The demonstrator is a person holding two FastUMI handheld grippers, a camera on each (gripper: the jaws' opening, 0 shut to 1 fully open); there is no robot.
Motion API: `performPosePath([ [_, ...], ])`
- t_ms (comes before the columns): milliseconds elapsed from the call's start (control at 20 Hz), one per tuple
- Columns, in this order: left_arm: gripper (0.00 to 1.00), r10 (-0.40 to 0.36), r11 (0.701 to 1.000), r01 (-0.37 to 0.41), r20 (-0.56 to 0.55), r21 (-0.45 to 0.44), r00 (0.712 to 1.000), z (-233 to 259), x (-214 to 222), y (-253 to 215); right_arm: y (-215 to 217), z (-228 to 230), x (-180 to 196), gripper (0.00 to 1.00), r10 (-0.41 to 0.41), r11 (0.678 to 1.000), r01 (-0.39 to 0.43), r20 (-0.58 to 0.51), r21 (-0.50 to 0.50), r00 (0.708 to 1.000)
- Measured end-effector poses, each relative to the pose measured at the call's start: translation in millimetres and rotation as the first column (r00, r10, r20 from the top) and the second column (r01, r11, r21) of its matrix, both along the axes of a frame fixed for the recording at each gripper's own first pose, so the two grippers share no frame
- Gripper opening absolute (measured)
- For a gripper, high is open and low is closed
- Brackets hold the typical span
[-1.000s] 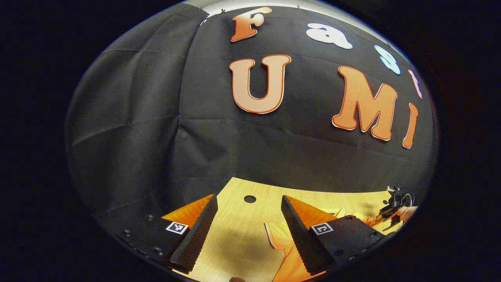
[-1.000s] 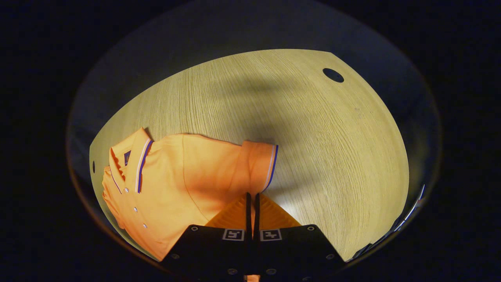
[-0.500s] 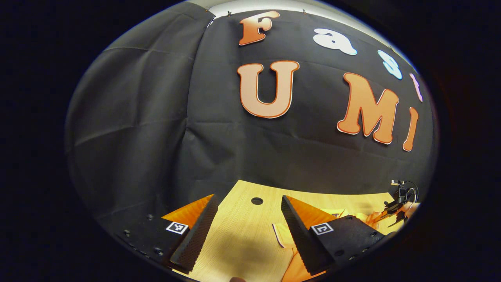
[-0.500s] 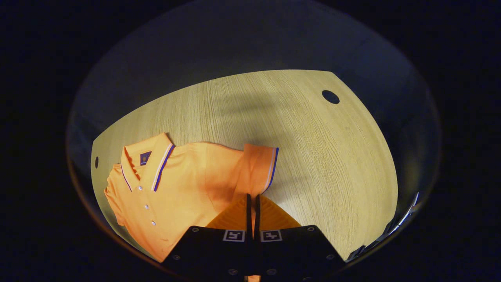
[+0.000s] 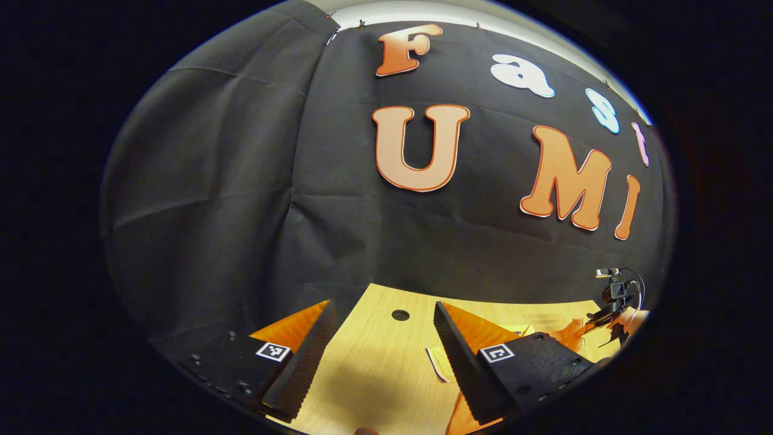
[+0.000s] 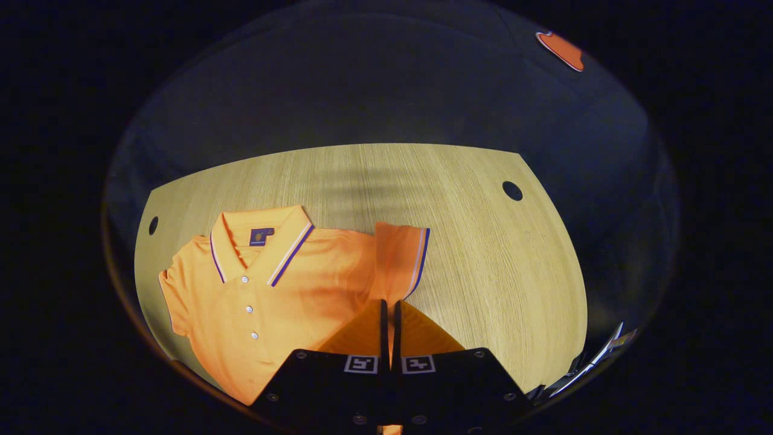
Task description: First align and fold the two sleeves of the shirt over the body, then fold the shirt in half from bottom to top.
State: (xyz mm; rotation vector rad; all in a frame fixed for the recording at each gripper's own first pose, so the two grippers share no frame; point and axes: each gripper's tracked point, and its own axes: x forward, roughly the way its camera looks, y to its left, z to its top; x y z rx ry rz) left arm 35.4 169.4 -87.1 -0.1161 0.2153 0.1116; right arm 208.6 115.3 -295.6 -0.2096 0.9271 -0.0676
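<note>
An orange polo shirt (image 6: 266, 302) with a striped collar lies face up on the wooden table (image 6: 483, 272), buttons showing. Its sleeve (image 6: 398, 260), trimmed with a dark and white band, rises into my right gripper (image 6: 389, 302), which is shut on the sleeve's lower part. In the left gripper view my left gripper (image 5: 383, 303) hangs open over the table's back edge, nothing between its fingers. A corner of the shirt (image 5: 444, 362) peeks out beside its right finger. Far right in that view, the other gripper (image 5: 613, 302) sits over orange cloth.
The tabletop (image 5: 374, 374) has round cable holes (image 6: 512, 191) (image 6: 153, 225) near its far corners, one hole (image 5: 400, 315) just ahead of the left gripper. Black cloth walls close behind the table. Bare wood stretches to the right of the sleeve.
The right gripper has swung round and tilted up while holding the sleeve, so the shirt now looks squarer and the collar faces it. The left gripper drifted; less shirt shows beside it.
</note>
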Motion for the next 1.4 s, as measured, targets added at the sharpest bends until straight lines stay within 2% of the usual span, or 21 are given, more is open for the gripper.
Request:
performPosePath([
  [300, 0.98, -0.001, 1.000, 0.001, -0.007, -0.028, 1.000, -4.0, -7.6, 26.1, 52.3, 2.1, -12.3, 0.00, 0.084, 0.995, -0.084, -0.003, -0.050, 0.996],
  [650, 0.98, 0.000, 0.999, -0.001, -0.014, -0.046, 1.000, -9.2, -18.4, 47.2, 103.1, -25.2, -23.0, 0.02, 0.145, 0.989, -0.146, -0.040, -0.026, 0.989],
  [800, 0.98, 0.001, 0.999, -0.002, -0.025, -0.050, 1.000, -11.1, -22.5, 51.9, 126.8, -29.8, -23.8, 0.05, 0.159, 0.987, -0.158, -0.033, 0.034, 0.987],
  [950, 0.98, -0.001, 0.999, -0.001, -0.035, -0.054, 0.999, -14.6, -28.4, 54.9, 168.2, -27.0, -33.0, 0.14, 0.189, 0.964, -0.179, -0.028, 0.197, 0.982],
  [1000, 0.98, -0.004, 0.998, 0.002, -0.039, -0.057, 0.999, -15.3, -28.8, 54.4, 176.1, -22.9, -33.8, 0.35, 0.194, 0.955, -0.184, -0.020, 0.231, 0.981],
  [1050, 0.98, -0.010, 0.998, 0.007, -0.045, -0.062, 0.999, -17.4, -29.2, 52.7, 178.8, -21.7, -33.9, 0.46, 0.197, 0.951, -0.189, -0.010, 0.245, 0.980],
  [1150, 0.98, -0.029, 0.996, 0.024, -0.057, -0.081, 0.998, -21.3, -28.2, 46.2, 176.0, -14.7, -33.9, 1.00, 0.195, 0.951, -0.194, 0.019, 0.241, 0.981],
  [1400, 0.98, -0.110, 0.981, 0.093, -0.096, -0.169, 0.989, -39.7, -18.5, 10.0, 149.8, 24.5, -36.4, 1.00, 0.155, 0.948, -0.184, 0.129, 0.258, 0.979],
])
